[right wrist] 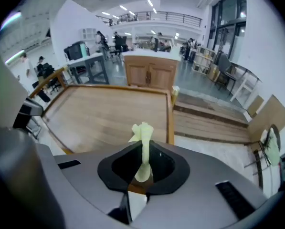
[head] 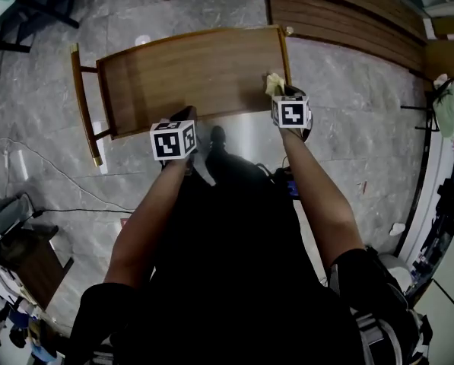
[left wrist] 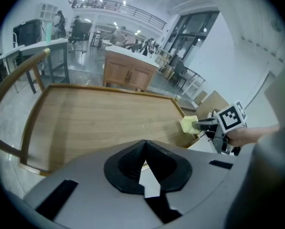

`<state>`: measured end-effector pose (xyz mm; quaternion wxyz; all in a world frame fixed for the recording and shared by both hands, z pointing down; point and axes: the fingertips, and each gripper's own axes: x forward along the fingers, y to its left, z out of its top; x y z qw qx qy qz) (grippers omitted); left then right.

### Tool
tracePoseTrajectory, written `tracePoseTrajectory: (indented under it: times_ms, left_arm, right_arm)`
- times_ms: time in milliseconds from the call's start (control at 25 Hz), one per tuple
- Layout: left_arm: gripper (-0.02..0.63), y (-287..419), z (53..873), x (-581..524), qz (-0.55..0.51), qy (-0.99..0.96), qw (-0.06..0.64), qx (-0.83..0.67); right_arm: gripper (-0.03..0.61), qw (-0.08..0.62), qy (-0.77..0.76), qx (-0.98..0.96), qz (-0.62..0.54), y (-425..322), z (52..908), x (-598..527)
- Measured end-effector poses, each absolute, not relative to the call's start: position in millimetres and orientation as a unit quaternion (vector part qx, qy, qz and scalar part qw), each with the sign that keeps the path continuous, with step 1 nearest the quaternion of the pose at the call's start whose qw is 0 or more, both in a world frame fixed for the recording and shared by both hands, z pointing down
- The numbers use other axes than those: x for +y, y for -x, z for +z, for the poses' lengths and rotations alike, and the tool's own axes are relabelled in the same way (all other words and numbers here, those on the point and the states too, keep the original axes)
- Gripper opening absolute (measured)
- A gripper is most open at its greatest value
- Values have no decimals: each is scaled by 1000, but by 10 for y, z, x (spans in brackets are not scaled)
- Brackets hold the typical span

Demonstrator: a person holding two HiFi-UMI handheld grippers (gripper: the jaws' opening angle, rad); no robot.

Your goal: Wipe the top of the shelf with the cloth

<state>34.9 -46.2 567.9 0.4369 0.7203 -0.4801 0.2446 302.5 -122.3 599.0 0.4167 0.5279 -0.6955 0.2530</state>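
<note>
The shelf's brown wooden top (head: 188, 74) lies below me, seen from above. A pale yellow cloth (head: 274, 84) rests at its near right corner, pinched in my right gripper (head: 284, 91). In the right gripper view the cloth (right wrist: 142, 137) stands bunched between the shut jaws of that gripper (right wrist: 143, 151), over the shelf top (right wrist: 109, 118). My left gripper (head: 187, 115) hovers at the shelf's front edge, left of the right one. Its jaws (left wrist: 144, 149) meet with nothing between them. From there the cloth (left wrist: 188, 124) and the right gripper (left wrist: 204, 125) show at the right.
A curved wooden rail (head: 82, 105) bounds the shelf's left end. Wooden planks (head: 341, 14) lie on the floor at the back right, and a wooden cabinet (right wrist: 149, 73) stands behind the shelf. A cable (head: 52, 173) runs across the grey floor on the left.
</note>
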Motion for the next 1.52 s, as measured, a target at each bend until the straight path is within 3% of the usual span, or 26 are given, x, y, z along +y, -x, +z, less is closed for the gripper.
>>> tracePoseTrajectory:
  times_ms: [360,680,1120,1320,1520]
  left_arm:
    - [9,254,4657,-596,132,-756,367,-526]
    - [9,615,3233,-303,57,-873,177,-450]
    - [9,1016,1971,871,44,-944,57,-323]
    - [9,1132,1659,1318,-32,-956,59,-286]
    - [9,863,1937,1586,-38,-962,93,-254]
  right_arm:
    - [40,169,-369,-898,171,-1570,4212,-1258]
    - [40,34,-282,-956,75,-923,2704,-816]
    - [40,-73,-205,-976,23,-713,1256,490]
    - [40,-92,-186,-977,36,-556,1232,974]
    - [40,-78,-154,-982,74,-429,1470,1279]
